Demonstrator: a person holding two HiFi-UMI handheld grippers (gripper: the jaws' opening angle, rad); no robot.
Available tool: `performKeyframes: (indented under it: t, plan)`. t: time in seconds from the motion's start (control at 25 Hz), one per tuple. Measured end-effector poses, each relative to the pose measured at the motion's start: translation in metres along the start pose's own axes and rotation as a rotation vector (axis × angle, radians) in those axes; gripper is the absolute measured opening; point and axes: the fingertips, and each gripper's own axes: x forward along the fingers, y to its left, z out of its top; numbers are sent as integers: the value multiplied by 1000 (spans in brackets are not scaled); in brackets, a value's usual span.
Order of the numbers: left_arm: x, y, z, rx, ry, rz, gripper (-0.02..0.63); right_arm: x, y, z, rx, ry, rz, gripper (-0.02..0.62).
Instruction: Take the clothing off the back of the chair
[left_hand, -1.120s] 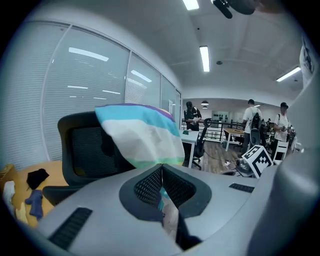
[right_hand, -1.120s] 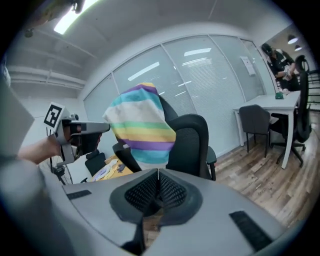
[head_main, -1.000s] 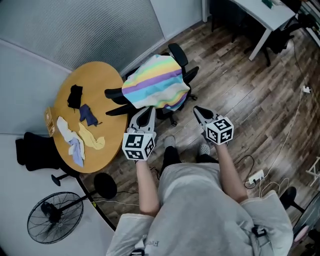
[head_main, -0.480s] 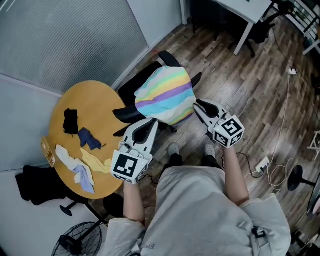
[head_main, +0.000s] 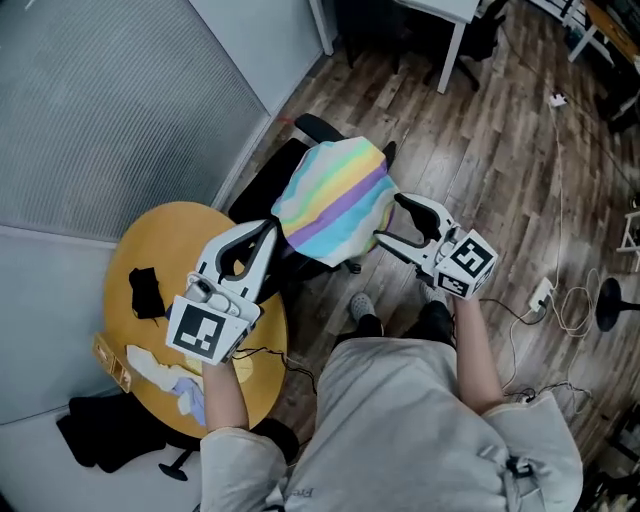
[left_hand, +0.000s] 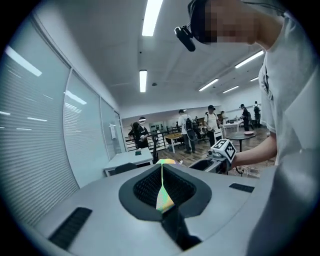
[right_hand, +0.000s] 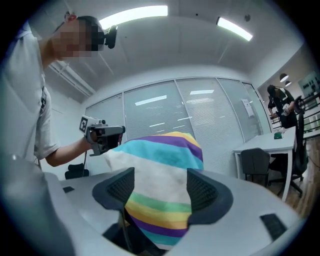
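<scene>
My left gripper (head_main: 266, 230) was clamped on a thin edge of the striped clothing (head_main: 335, 195), which lay draped over the chair (head_main: 262, 188) back. My right gripper (head_main: 388, 219) had just been opening, with cloth between its jaws but unpinched. A one-sided pull could slip or snag.

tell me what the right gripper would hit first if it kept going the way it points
The striped garment on the chair: it already sits between the jaws of the right gripper, which have just been opening. Depth beyond is unclear.
</scene>
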Motion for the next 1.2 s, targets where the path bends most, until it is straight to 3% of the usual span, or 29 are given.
performKeyframes:
  t: [0.16,0.36,0.48,0.64,0.84,0.96,1.2]
  plan:
    - [17,18,-14,103,47,-121,31,-6,10,5,-21,-19,-26,358]
    - [41,31,-42,91,54,-338,44,-1,19,-6,-50,5,-55,383]
    - [44,41,-52,75,36,-464,107,1,17,-11,-79,39,-61,391]
    - [53,46,-71,97,53,-640,267,-6,11,-8,-77,57,-77,394]
    - [65,39,-80,95,62,-818,309,1,16,-9,-98,81,-83,394]
    - [74,33,-82,80,53,-892,337,7,12,-14,-99,103,-118,394]
    - [94,30,-78,24,-21,-944,354,15,-2,-13,-101,129,-167,394]
